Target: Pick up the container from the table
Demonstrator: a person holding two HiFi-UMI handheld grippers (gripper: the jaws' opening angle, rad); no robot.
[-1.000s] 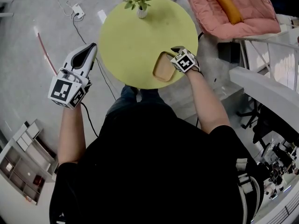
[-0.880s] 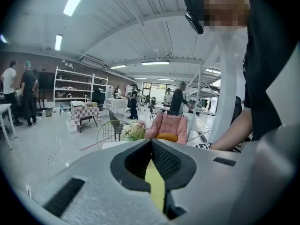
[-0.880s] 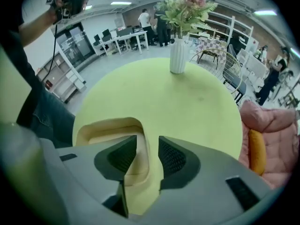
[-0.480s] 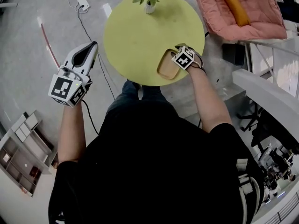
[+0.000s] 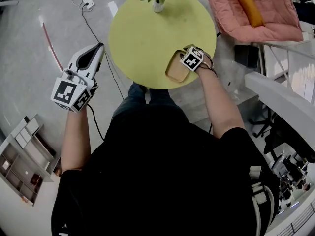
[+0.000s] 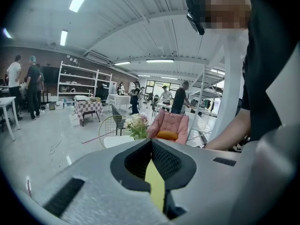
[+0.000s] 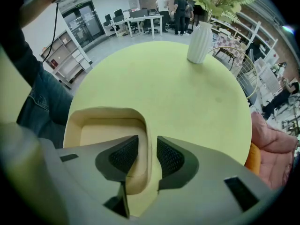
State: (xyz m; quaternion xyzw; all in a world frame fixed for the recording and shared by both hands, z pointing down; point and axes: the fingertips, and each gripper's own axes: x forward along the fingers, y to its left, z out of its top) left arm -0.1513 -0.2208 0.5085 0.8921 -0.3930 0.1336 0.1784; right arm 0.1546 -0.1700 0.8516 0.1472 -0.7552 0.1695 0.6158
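A shallow tan container (image 5: 173,70) with rounded corners sits on the round yellow-green table (image 5: 147,33), near the edge closest to me. My right gripper (image 5: 185,58) points steeply down over the container's right wall. In the right gripper view the container (image 7: 105,125) lies left of centre and my right gripper (image 7: 147,154) straddles its wall: one pad inside, one outside. The jaws have just been closing with the wall between them, and a small gap still shows at the outer pad. My left gripper (image 5: 97,49) is held off the table's left side, shut and empty (image 6: 151,142).
A white vase of flowers (image 5: 157,5) stands at the table's far edge (image 7: 199,43). A pink cushioned chair (image 5: 256,9) is at the upper right. Cables and a power strip (image 5: 87,3) lie on the floor at the left. A low shelf unit (image 5: 19,156) is at the lower left.
My right gripper has sunk a little and rolled over the container's right wall, its jaws narrowing around it. The left gripper has stayed where it was.
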